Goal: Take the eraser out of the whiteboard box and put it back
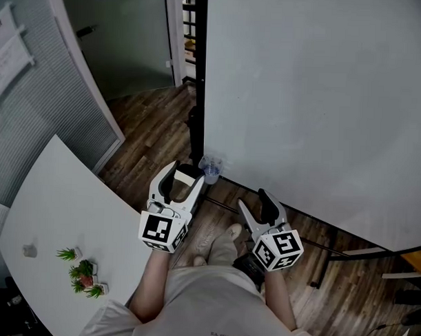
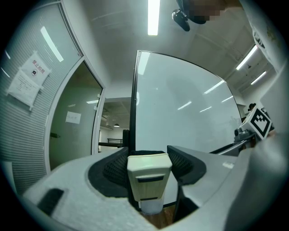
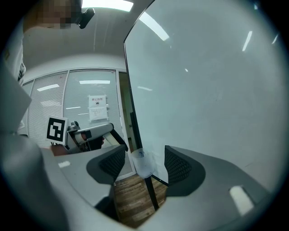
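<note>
Left gripper (image 1: 187,172), centre frame: jaws clamped on cream rectangular plastic eraser (image 2: 149,178). Right gripper (image 1: 253,198), lower centre-right: jaws wide, empty. Translucent plastic whiteboard box (image 1: 210,170) just above eraser in frame.

White worktop (image 1: 58,193) beside the wood-plank floor (image 1: 149,134) carries what look like 3 small potted plants (image 1: 83,271) and 1 grey object (image 1: 30,250).

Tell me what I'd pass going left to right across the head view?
Little green plants → left gripper holding the eraser → clear whiteboard box → right gripper, fingers apart.
</note>
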{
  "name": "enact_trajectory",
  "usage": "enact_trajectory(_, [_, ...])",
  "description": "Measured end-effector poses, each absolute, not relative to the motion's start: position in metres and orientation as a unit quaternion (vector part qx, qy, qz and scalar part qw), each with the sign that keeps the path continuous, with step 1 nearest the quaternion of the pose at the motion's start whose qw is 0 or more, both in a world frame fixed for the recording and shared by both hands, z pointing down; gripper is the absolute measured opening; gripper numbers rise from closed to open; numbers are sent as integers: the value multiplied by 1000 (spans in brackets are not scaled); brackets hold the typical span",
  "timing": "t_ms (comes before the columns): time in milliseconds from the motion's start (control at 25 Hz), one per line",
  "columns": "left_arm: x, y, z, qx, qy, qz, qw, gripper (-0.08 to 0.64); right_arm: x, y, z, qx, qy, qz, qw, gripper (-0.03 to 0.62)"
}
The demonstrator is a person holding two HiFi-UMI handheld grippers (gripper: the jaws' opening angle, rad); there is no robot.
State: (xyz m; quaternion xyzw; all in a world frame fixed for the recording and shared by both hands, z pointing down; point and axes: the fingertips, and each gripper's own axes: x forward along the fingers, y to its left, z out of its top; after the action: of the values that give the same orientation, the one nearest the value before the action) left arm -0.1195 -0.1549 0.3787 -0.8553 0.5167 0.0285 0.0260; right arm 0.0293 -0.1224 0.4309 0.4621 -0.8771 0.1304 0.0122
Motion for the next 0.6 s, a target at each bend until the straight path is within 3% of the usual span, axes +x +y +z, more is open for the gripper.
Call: enact_trajectory(600, [-105, -173, 382, -863, 504, 31, 19, 265, 42, -130, 436, 473, -870, 140, 13, 275])
